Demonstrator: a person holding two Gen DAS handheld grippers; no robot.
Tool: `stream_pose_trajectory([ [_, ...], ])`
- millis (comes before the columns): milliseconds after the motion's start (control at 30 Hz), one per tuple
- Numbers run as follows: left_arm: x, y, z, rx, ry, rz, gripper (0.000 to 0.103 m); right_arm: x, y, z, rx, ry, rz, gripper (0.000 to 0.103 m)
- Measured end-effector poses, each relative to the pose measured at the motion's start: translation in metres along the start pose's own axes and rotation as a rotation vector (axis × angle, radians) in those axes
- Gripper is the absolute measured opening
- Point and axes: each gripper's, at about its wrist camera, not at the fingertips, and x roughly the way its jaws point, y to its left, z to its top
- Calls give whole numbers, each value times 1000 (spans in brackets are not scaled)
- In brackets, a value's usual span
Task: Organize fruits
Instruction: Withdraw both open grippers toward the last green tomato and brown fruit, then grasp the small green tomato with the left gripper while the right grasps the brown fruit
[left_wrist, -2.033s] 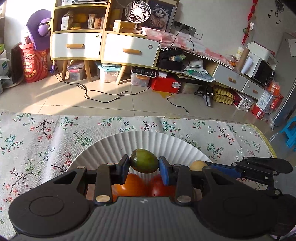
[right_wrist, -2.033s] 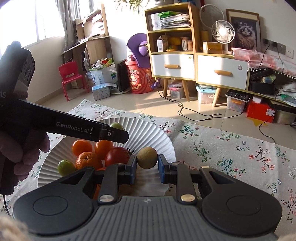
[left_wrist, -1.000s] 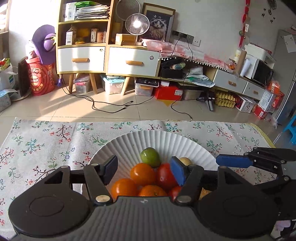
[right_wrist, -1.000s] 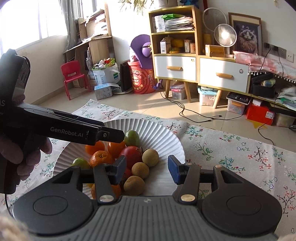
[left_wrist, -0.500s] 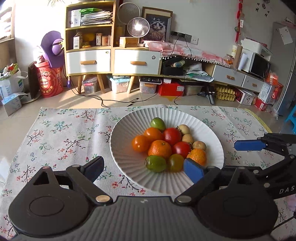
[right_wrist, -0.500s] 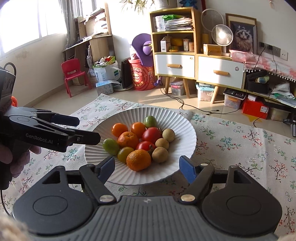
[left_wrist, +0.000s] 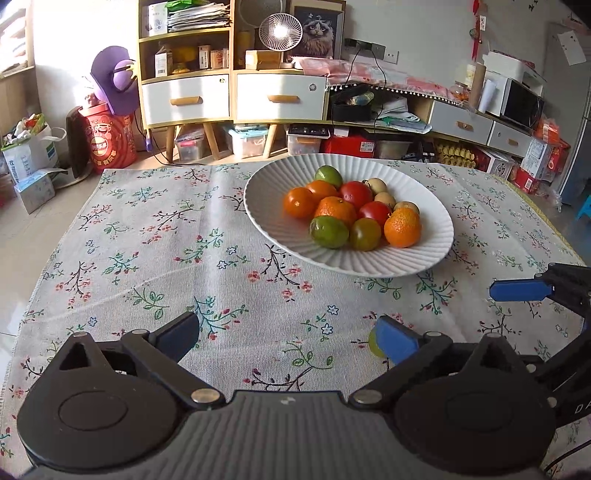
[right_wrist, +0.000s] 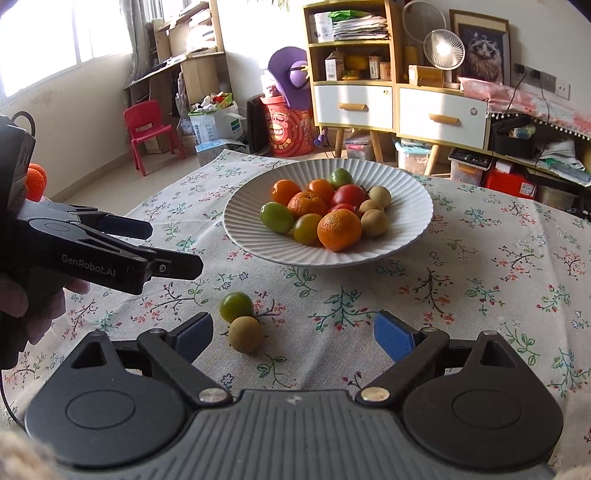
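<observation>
A white ribbed plate (left_wrist: 266, 210) (right_wrist: 406, 218) on the floral cloth holds oranges (left_wrist: 402, 227), red tomatoes (right_wrist: 349, 195), green fruits (left_wrist: 328, 232) and tan longans (right_wrist: 373, 222). Two loose fruits lie on the cloth in front of it: a green one (right_wrist: 236, 306) and a tan longan (right_wrist: 245, 334). My right gripper (right_wrist: 293, 338) hovers just behind them, its jaws opening, with the longan close to its left finger but untouched. My left gripper (left_wrist: 288, 334) (right_wrist: 168, 246) is left of them, jaws opening and empty; the green fruit (left_wrist: 372, 342) peeks from behind its right pad.
A person's hand (right_wrist: 40, 299) holds the left gripper. The cloth (left_wrist: 155, 236) ends at the table's left and far edges. Cabinets (left_wrist: 229, 99), a fan (left_wrist: 280, 31), boxes and a red chair (right_wrist: 147, 129) stand across the room.
Both grippers let go of their fruits over the plate, opened wide and drew back toward the near side. Two loose fruits on the cloth have come into view.
</observation>
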Motion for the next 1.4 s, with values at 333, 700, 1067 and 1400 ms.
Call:
stream_pose_trajectory([
  [333, 1, 10, -14, -34, 14, -37, 95, 10, 16, -13, -78, 5, -18, 93],
  [700, 5, 13, -20, -28, 37, -42, 95, 15, 31, -25, -139, 33, 0, 88],
  [1067, 8, 11, -25, -8, 56, -45, 95, 15, 33, -22, -160, 40, -25, 66],
  [1400, 10, 6, -27, 28, 63, -52, 95, 23, 36, -14, -175, 34, 2, 41],
])
